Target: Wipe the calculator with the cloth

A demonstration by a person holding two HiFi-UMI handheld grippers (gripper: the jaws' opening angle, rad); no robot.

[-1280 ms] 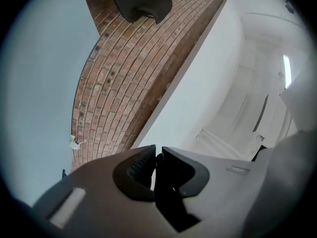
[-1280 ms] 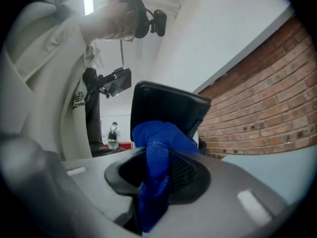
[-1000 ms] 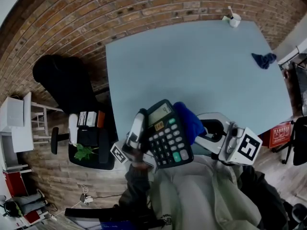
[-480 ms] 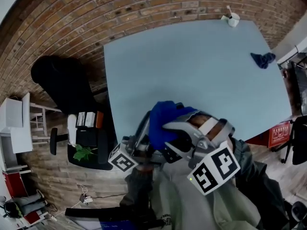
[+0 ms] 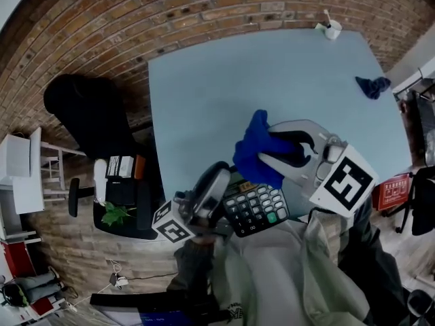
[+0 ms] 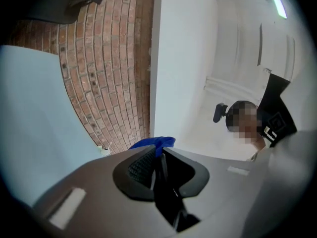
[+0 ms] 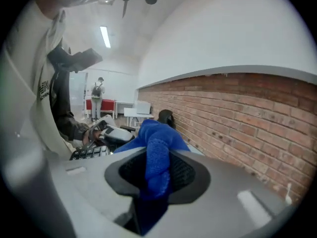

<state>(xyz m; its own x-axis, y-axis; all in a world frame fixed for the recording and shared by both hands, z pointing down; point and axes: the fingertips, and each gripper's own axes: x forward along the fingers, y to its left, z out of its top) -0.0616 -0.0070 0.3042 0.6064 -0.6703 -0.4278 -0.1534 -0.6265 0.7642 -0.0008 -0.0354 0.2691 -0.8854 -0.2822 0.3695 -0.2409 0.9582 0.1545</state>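
From above, my left gripper (image 5: 221,194) pinches the calculator (image 5: 258,209) by its left edge, up off the table (image 5: 204,100) and close to my chest. The keys face up at me. Its long axis runs away from my body, with the bottom row nearest me and the display end under the blue cloth (image 5: 255,148). My right gripper (image 5: 275,156) holds that cloth bunched over the far end of the calculator.

In the left gripper view, the jaws are nearly together on the calculator's thin dark edge, which I see end on, with a bit of blue cloth past the tips.

In the right gripper view, the jaws stand partly apart, clamped on a thick fold of cloth. The calculator's keys show low on the left.
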